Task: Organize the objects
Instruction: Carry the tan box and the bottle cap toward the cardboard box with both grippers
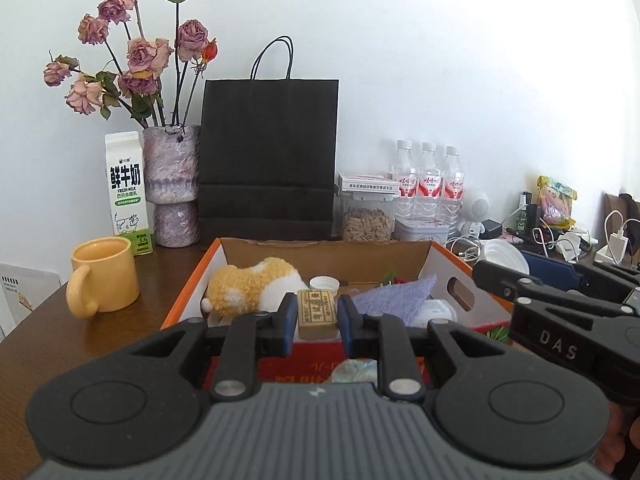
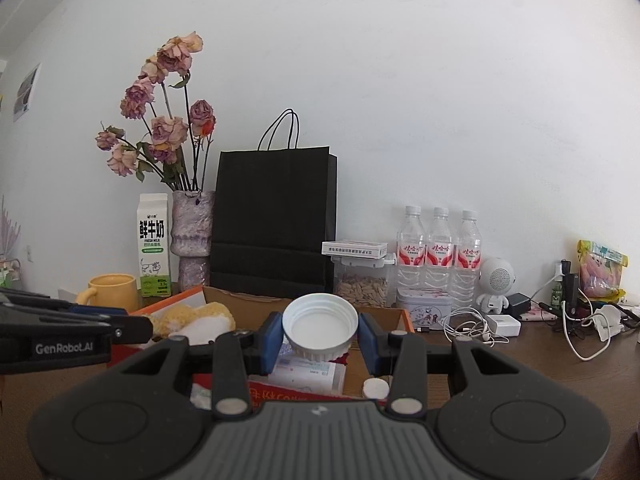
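Note:
My left gripper (image 1: 317,312) is shut on a small tan eraser block (image 1: 316,309) with printed characters, held over the orange-edged cardboard box (image 1: 188,292). In the box lie a yellow-and-white plush toy (image 1: 252,290), a small white cap (image 1: 324,282) and a purple cloth (image 1: 394,298). My right gripper (image 2: 320,334) is shut on a white ribbed lid (image 2: 320,326), its hollow side facing the camera, above the same box (image 2: 406,318). The right gripper also shows at the right in the left wrist view (image 1: 500,280). A white paper packet (image 2: 308,372) and a small white disc (image 2: 375,389) lie in the box.
Behind the box stand a black paper bag (image 1: 268,160), a vase of dried roses (image 1: 172,184), a milk carton (image 1: 128,196) and a yellow mug (image 1: 102,280). To the right are a seed jar (image 2: 362,280), three water bottles (image 2: 438,256), a tin, a white robot speaker (image 2: 496,284) and tangled cables.

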Tool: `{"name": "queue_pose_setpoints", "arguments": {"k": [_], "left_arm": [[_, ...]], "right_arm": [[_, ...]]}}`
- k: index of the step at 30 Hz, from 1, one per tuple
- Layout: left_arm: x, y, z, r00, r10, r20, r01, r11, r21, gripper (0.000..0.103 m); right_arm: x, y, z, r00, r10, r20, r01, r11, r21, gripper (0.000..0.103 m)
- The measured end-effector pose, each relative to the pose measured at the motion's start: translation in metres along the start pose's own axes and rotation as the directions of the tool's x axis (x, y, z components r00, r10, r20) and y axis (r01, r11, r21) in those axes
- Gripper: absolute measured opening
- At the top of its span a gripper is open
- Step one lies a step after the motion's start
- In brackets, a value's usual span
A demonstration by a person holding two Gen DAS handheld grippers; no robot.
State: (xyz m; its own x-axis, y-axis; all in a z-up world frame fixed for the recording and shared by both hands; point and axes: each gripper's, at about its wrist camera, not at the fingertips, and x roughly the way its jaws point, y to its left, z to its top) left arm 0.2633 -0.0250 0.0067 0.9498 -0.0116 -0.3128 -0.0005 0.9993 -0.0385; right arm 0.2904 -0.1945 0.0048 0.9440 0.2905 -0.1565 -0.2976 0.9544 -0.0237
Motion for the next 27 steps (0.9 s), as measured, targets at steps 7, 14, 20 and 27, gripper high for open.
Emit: {"name": "queue_pose_setpoints", "arguments": {"k": [7, 14, 20, 27], "left_arm": [[0.046, -0.002, 0.023, 1.000, 0.004, 0.001, -0.004, 0.997, -0.071, 0.022], [0.082, -0.006, 0.032, 1.000, -0.012, 0.003, 0.012, 0.998, -0.063, 0.022], [0.101, -0.003, 0.030, 1.000, -0.023, -0.016, 0.022, 0.999, -0.032, 0.022], [0.108, 0.000, 0.028, 1.000, -0.018, -0.014, 0.018, 1.000, -0.022, 0.022]], "right_arm": [[0.055, -0.006, 0.005, 0.999, -0.001, -0.034, 0.003, 0.999, 0.052, 0.039], [0.091, -0.016, 0.005, 0.998, -0.001, -0.058, 0.005, 0.998, 0.065, 0.039], [0.109, -0.022, -0.004, 0.995, 0.008, -0.102, 0.000, 0.997, 0.077, 0.039], [0.113, -0.020, -0.006, 0.993, 0.032, -0.117, -0.024, 0.997, 0.072, 0.039]]}}
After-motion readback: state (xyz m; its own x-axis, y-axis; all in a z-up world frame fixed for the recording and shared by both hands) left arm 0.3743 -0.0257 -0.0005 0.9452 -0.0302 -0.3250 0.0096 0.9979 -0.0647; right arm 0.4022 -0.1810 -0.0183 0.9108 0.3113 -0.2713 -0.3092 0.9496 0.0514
